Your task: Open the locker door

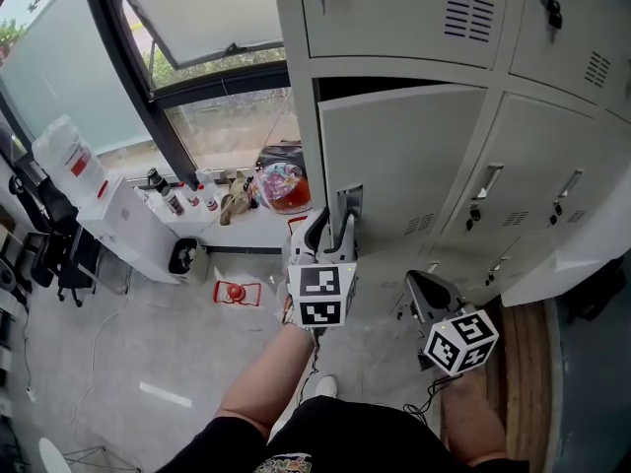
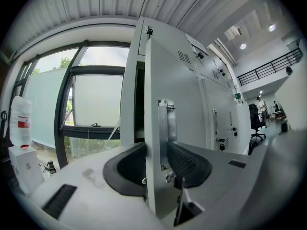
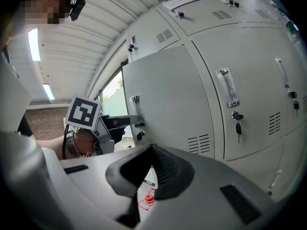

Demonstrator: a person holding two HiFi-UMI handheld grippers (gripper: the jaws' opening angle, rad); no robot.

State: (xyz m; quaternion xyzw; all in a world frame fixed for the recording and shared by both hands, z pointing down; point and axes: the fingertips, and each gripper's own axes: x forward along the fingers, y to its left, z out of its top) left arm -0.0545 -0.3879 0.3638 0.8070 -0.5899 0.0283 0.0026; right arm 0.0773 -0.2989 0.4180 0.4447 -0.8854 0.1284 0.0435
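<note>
Far left by the window, a big water jug [image 1: 67, 156] stands upright on a white cabinet [image 1: 128, 227], with small bottles [image 1: 173, 200] lined up beside it on the ledge. On the floor below is a little bin [image 1: 185, 259]; its inside is too dark for me to make out. Further along the ledge is a clear tub [image 1: 281, 187] full of colourful bits I cannot identify. My left claw [image 1: 330, 227] is clamped on the free edge of the locker door [image 1: 394, 156], one pad behind the edge and one on the front by the handle [image 1: 350, 203]. The door stands upright, long side up and down. It is ajar, with the handle edge swung out towards me and the hinge side on the right. A dark gap shows along its top, and the compartment's contents are hidden. My right claw [image 1: 422, 289] hangs lower right, closed on nothing.
</note>
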